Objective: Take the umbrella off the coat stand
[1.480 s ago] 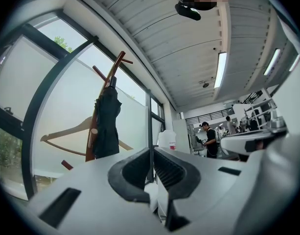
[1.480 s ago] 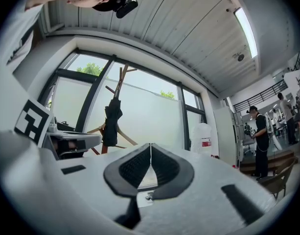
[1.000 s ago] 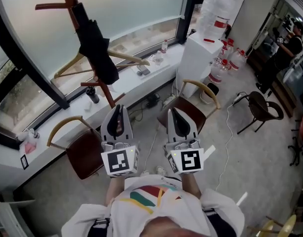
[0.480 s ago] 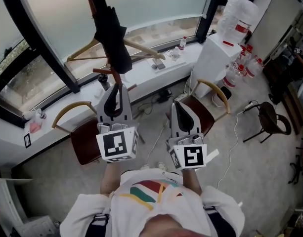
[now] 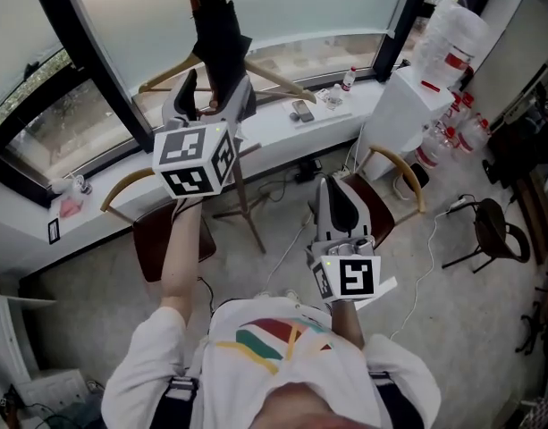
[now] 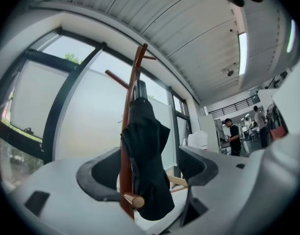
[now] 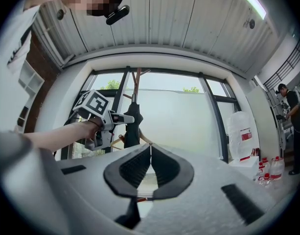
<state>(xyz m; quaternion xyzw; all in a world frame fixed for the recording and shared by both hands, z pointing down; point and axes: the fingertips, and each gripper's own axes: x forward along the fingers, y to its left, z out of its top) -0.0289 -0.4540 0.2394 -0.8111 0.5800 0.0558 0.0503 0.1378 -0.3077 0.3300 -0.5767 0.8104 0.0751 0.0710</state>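
A folded black umbrella (image 5: 222, 34) hangs on a reddish-brown wooden coat stand (image 5: 243, 195) in front of the window. My left gripper (image 5: 217, 85) is raised up to it, and its jaws are opening, one on each side of the umbrella's lower end. In the left gripper view the umbrella (image 6: 146, 131) and the stand's pole (image 6: 126, 131) show between the jaws, with a gap on both sides and no pad touching. My right gripper (image 5: 333, 202) is held low near my body, shut and empty. In the right gripper view the pads (image 7: 140, 165) meet and the umbrella (image 7: 132, 126) is far ahead.
A wooden hanger (image 5: 275, 82) hangs on the stand beside the umbrella. Two round-backed chairs (image 5: 157, 239) (image 5: 390, 164) stand under the white window sill (image 5: 104, 195). A water dispenser (image 5: 408, 105) and water bottles (image 5: 466, 137) are at the right. Cables lie on the floor.
My left gripper rose and moved forward from beside my body up to the umbrella, and its jaws went from shut to open. The right gripper stayed about where it was.
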